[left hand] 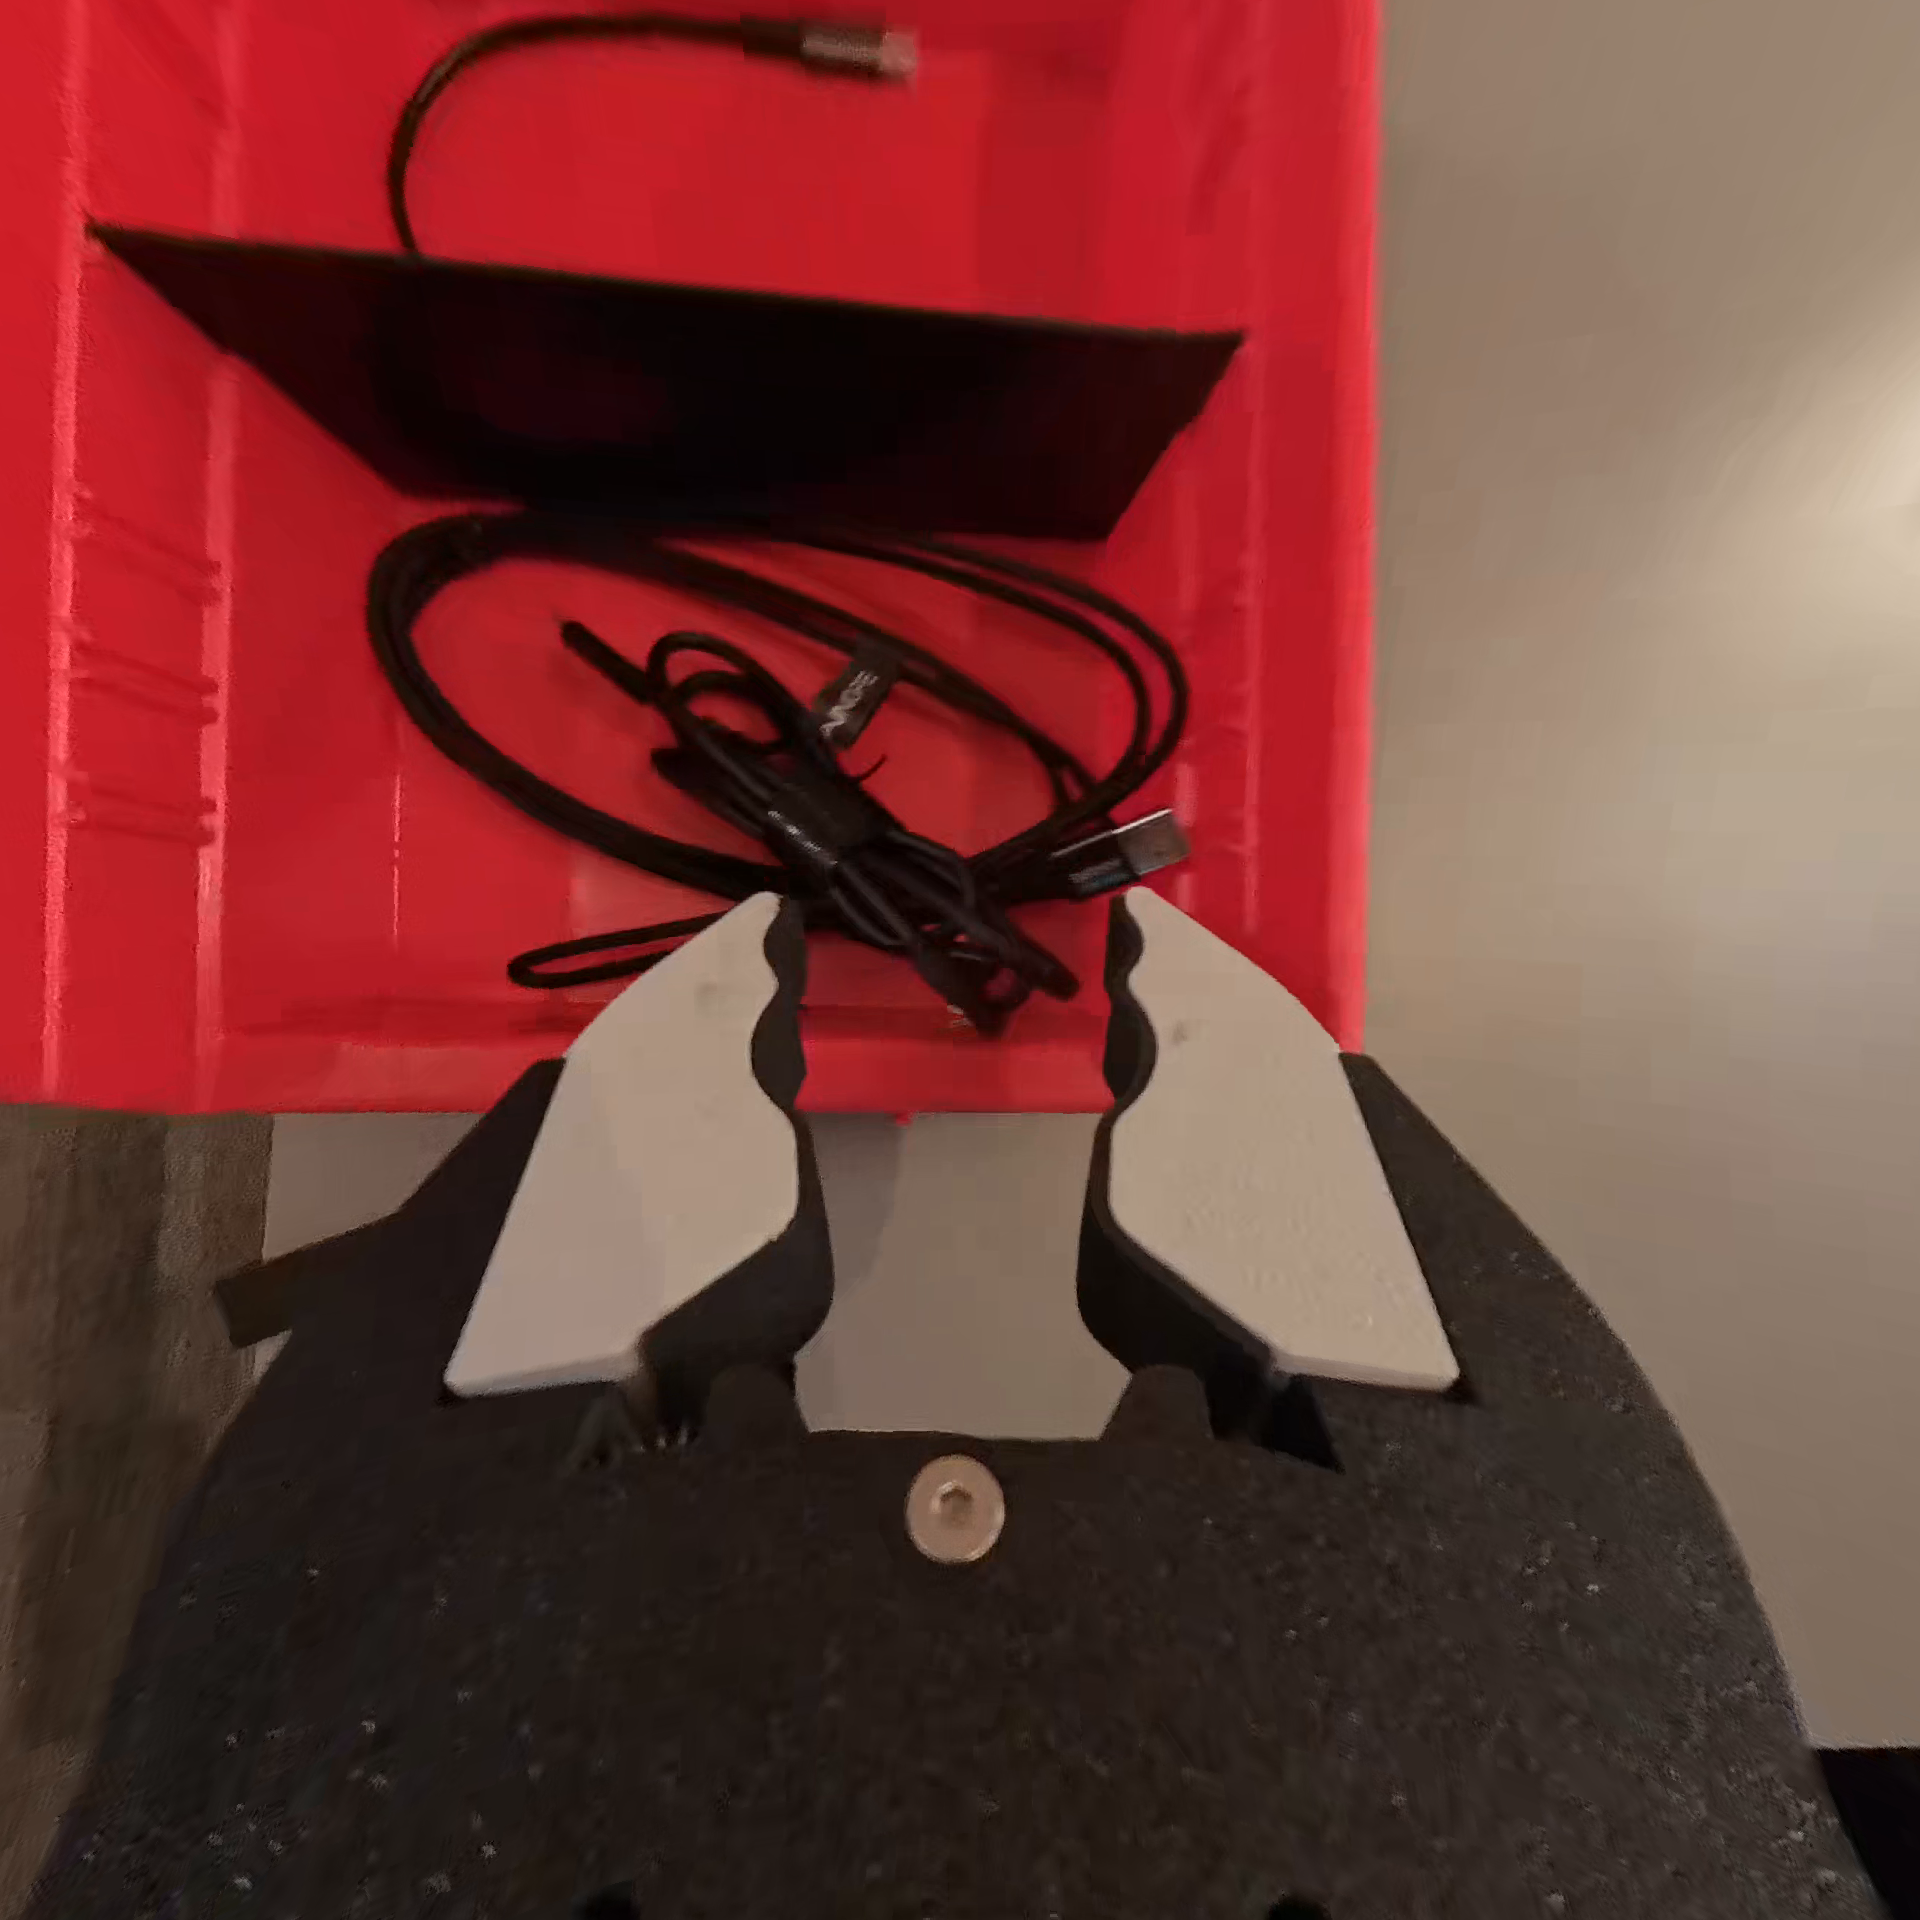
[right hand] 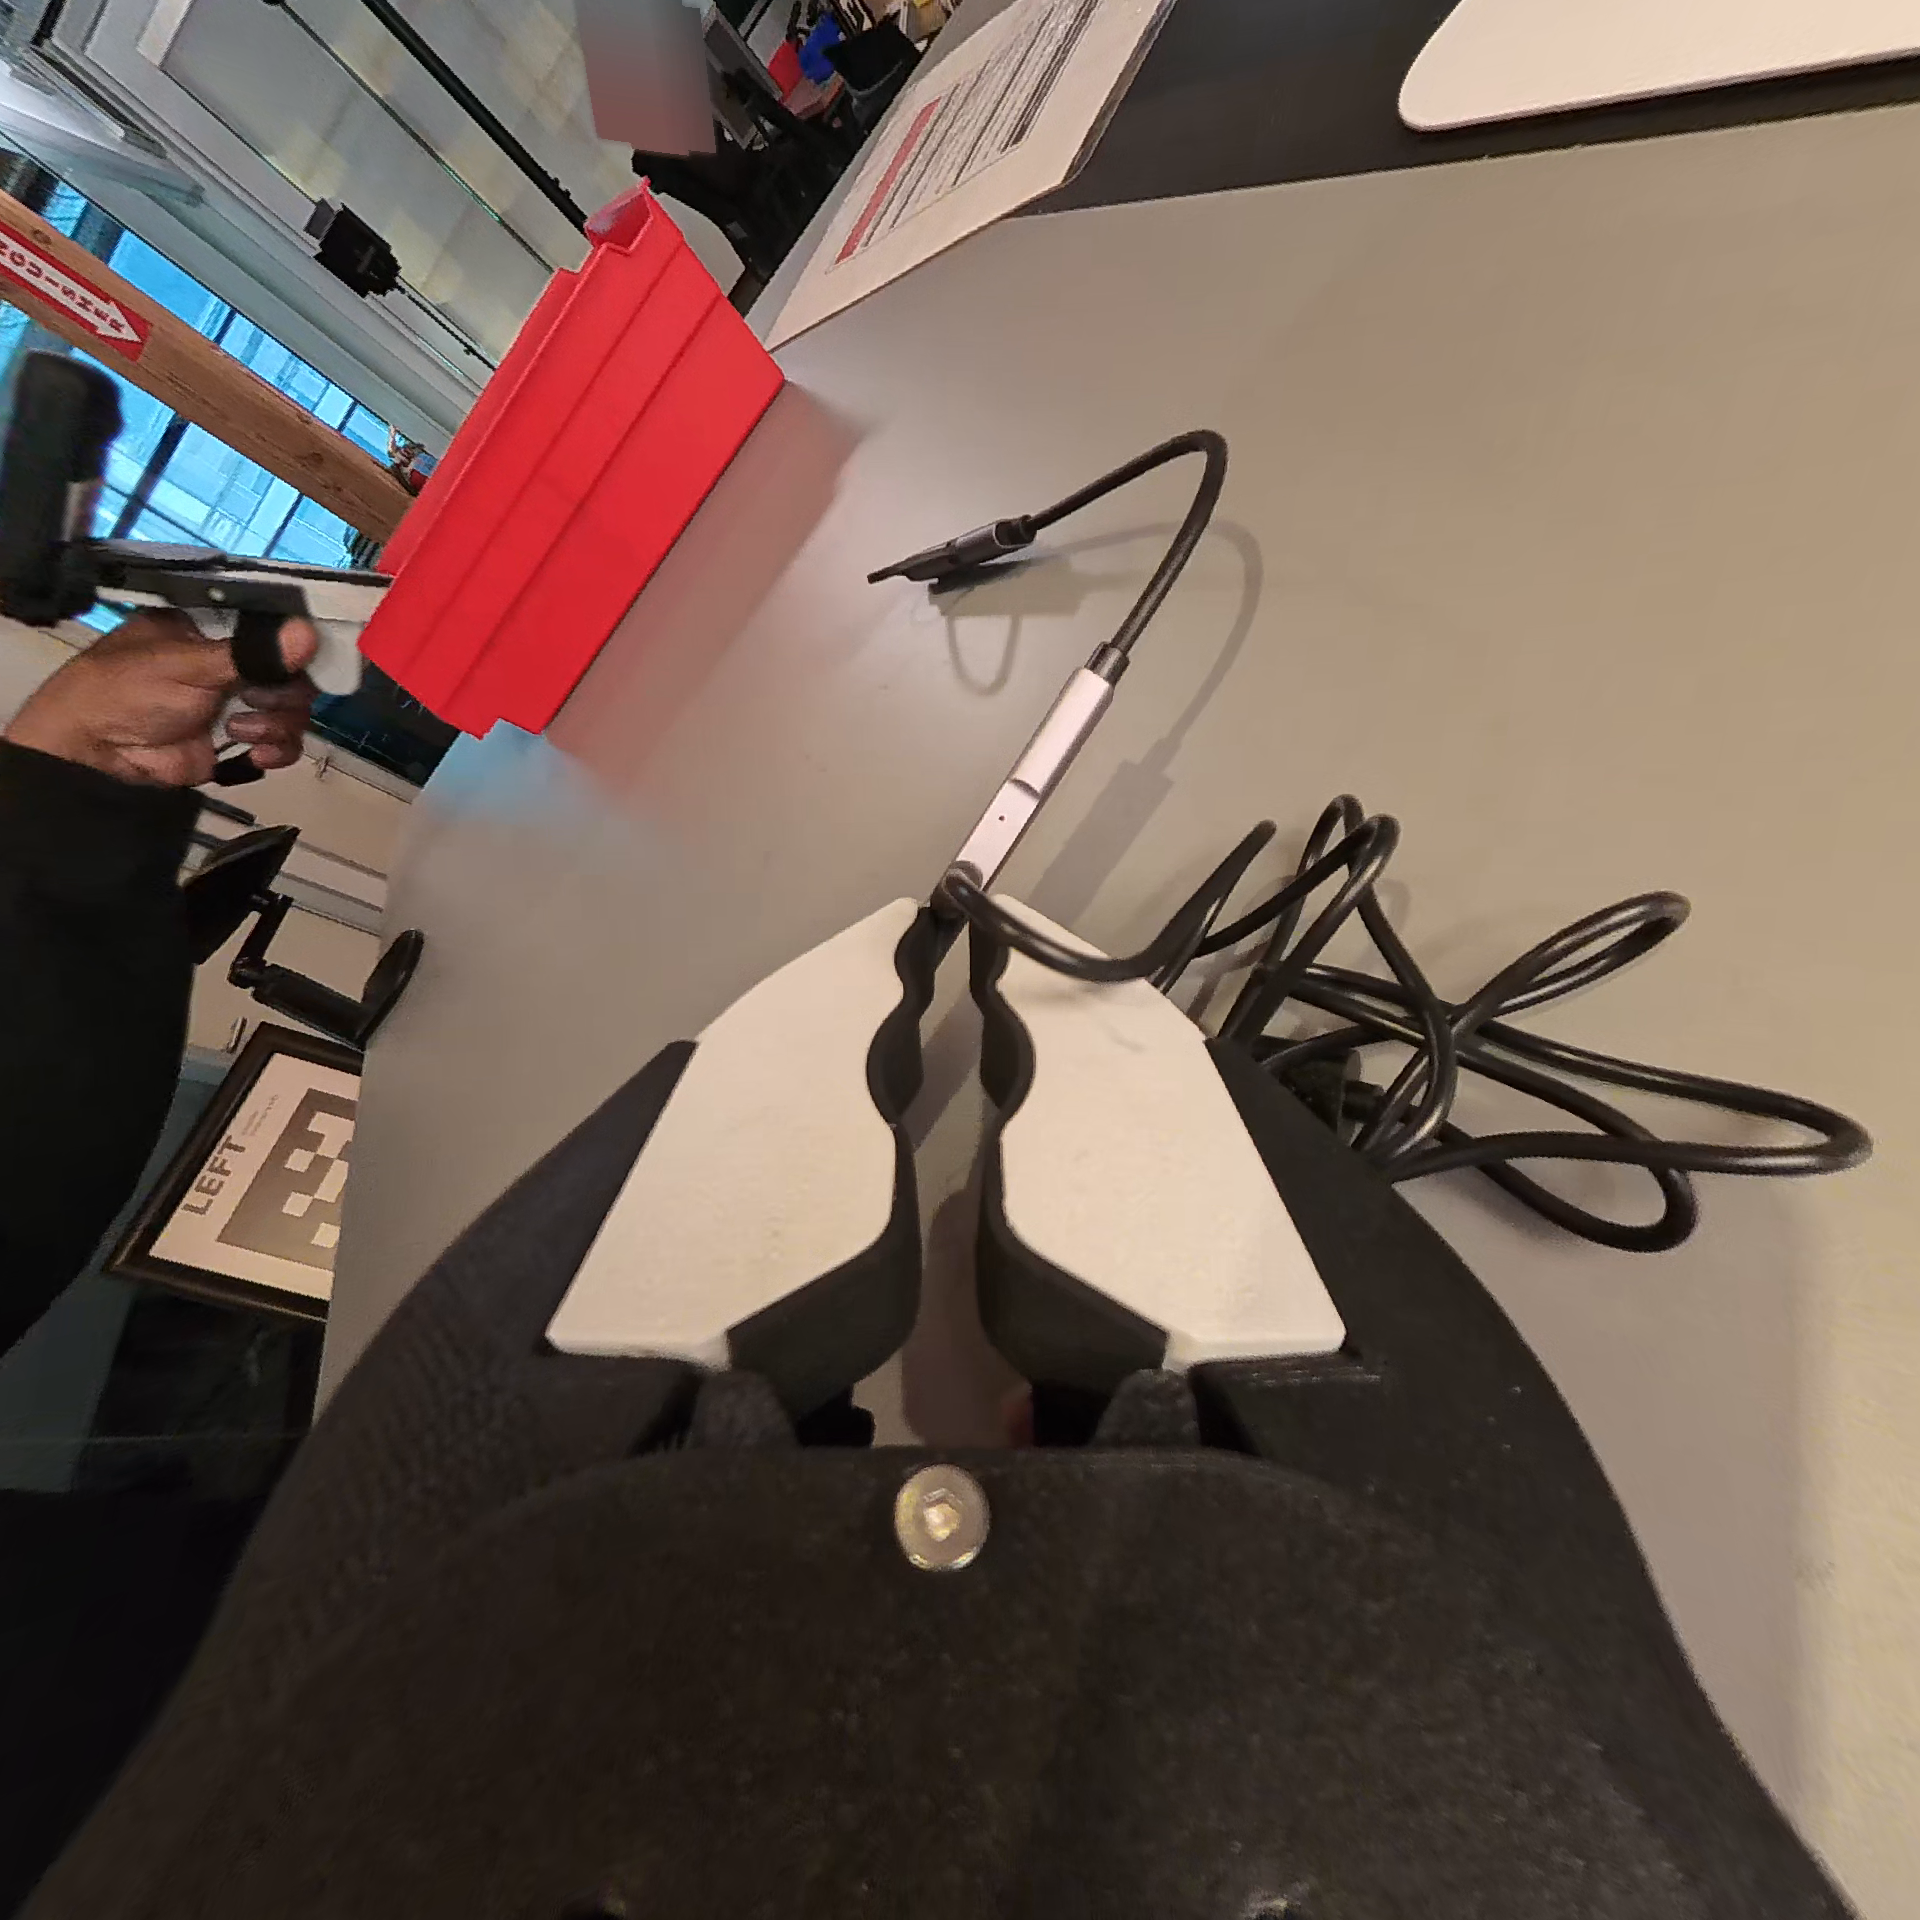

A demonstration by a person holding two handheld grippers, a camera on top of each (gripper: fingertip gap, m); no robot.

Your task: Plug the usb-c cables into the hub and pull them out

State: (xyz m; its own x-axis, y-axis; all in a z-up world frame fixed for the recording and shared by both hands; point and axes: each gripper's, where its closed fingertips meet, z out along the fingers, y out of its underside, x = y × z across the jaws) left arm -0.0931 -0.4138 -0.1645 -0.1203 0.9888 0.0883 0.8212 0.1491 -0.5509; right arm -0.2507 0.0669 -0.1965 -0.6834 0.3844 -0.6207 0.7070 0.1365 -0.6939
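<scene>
Red plastic bin [left hand: 260, 623] holds the tangled black braided cables [left hand: 831, 790], lying just ahead of our left gripper [left hand: 945, 904], whose jaws gape empty; our right gripper [right hand: 948, 920] pinches the slim silver hub [right hand: 1023, 790], its long axis pointing away.

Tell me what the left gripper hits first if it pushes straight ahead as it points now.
Most likely the tangled black cables in the red bin: the left gripper hangs open just short of that bundle, though depth is hard to judge.
</scene>
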